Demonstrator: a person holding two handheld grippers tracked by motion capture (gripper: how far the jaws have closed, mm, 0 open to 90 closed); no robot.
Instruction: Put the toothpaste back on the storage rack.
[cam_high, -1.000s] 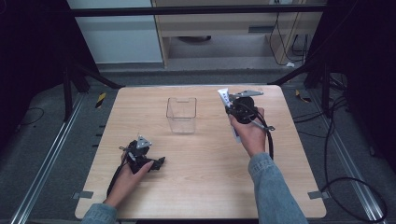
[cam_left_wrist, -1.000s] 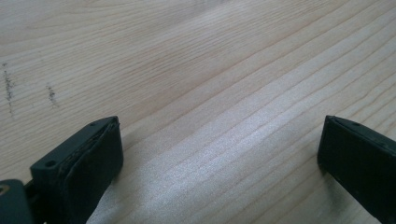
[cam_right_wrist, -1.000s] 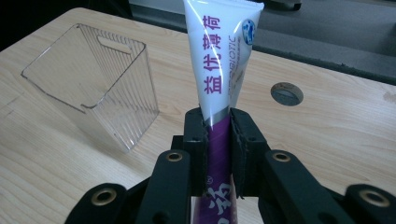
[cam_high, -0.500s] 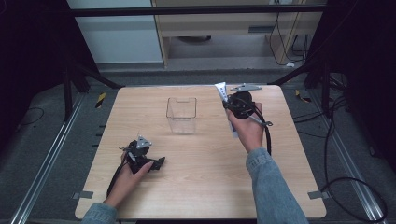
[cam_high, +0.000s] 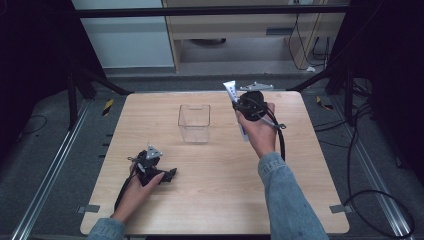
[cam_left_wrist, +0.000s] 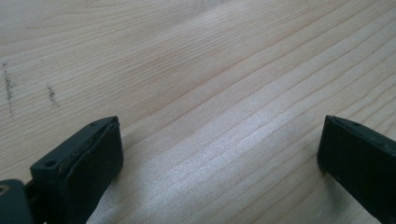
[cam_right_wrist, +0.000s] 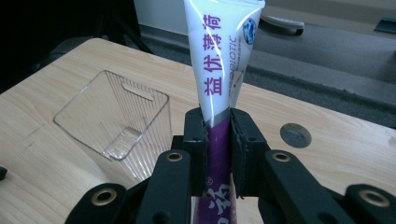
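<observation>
A white and purple toothpaste tube (cam_right_wrist: 222, 60) stands clamped in my right gripper (cam_right_wrist: 218, 140), its flat crimped end pointing up and away. In the high view the right gripper (cam_high: 239, 106) holds the toothpaste tube (cam_high: 231, 91) above the table's far right part, just right of a clear plastic bin (cam_high: 194, 122). That clear bin (cam_right_wrist: 116, 121) lies empty to the left of the tube in the right gripper view. My left gripper (cam_high: 170, 175) rests low on the table near its front left, open, with bare wood between its fingers (cam_left_wrist: 81, 163).
The wooden table (cam_high: 215, 200) has a round hole (cam_right_wrist: 295, 135) near its far edge. Beyond the far edge are dark floor, cables (cam_high: 360, 125) and a cabinet. Metal rails (cam_high: 50, 170) run along both sides.
My right gripper has carried the tube a little to the left, nearer the clear bin. The left gripper has stayed put.
</observation>
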